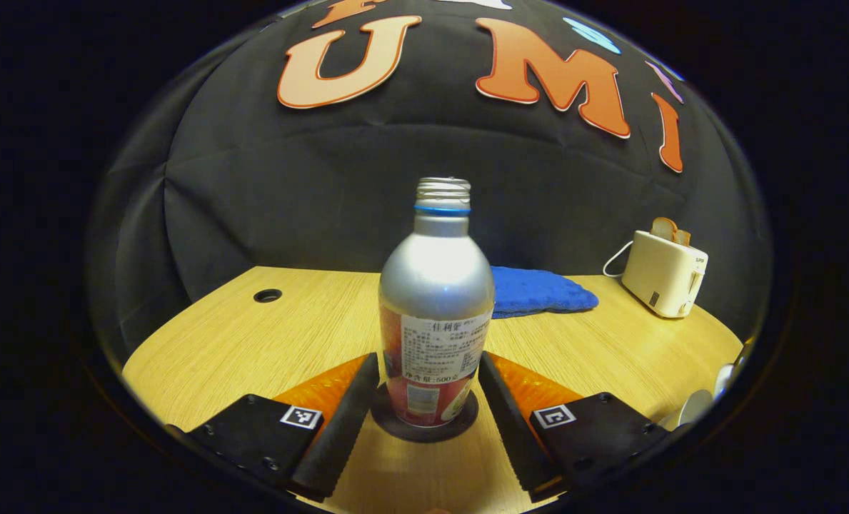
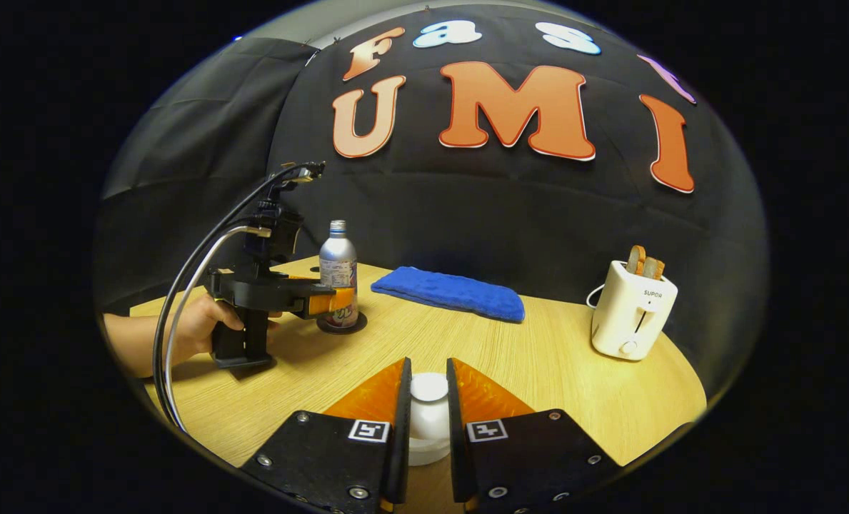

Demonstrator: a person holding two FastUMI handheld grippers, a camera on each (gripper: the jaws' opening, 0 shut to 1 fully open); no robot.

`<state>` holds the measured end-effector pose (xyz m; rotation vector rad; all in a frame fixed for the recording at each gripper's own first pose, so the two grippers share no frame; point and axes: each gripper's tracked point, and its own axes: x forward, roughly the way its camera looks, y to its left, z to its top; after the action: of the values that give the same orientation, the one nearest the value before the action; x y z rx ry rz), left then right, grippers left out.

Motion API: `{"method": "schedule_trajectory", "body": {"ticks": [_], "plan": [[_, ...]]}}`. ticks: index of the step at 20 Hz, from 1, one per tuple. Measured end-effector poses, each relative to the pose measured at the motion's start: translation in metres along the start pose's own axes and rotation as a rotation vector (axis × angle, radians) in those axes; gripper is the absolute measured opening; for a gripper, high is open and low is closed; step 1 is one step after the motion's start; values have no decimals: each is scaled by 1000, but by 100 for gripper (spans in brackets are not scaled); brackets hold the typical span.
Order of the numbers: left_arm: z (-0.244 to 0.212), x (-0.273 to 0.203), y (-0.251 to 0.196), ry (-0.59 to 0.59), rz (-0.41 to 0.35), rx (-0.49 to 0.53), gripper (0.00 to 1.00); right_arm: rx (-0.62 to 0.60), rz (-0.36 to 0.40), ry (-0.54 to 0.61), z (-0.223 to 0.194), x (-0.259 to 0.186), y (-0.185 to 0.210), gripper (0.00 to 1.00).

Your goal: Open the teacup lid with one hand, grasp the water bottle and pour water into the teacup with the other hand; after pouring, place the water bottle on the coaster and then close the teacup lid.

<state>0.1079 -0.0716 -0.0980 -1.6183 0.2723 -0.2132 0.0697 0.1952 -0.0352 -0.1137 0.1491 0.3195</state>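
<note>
Water bottle [image 1: 435, 307] upright on dark round coaster [image 1: 424, 421], cap off, standing between fingers of left tongs [image 1: 428, 389]. Left tongs spread, fingers flanking bottle base on both sides, small gaps visible, not pressing. Same bottle [image 2: 338, 275] seen from right gripper view, left and well beyond right tongs, with left tongs [image 2: 328, 300] around it and a hand [image 2: 203, 325] on the grip.

Teacup lid [image 2: 429, 410], white with round knob, pinched between fingers of right tongs [image 2: 429, 407]; both fingers tight against its sides. Whether the lid sits on the cup: cannot tell.

Blue cloth [image 2: 449, 291] folded flat on table [image 2: 560, 371], beyond right tongs. White toaster [image 2: 631, 308] with bread slices far right, near table edge.
</note>
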Motion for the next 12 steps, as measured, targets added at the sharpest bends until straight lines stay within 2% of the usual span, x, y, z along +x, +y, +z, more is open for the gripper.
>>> {"method": "schedule_trajectory", "body": {"ticks": [3, 4, 6, 12], "plan": [[1, -8, 2, -3, 2, 19, 93, 5, 7, 17, -8, 3, 4, 25], [2, -10, 5, -5, -1, 20, 90, 5, 7, 23, -11, 4, 5, 25], [5, -19, 7, -20, -5, 25, 93, 15, 13, 31, -17, 6, 8, 25], [9, -44, 5, -52, -2, 48, 93, 24, -1, 51, -34, 14, 7, 25]]}}
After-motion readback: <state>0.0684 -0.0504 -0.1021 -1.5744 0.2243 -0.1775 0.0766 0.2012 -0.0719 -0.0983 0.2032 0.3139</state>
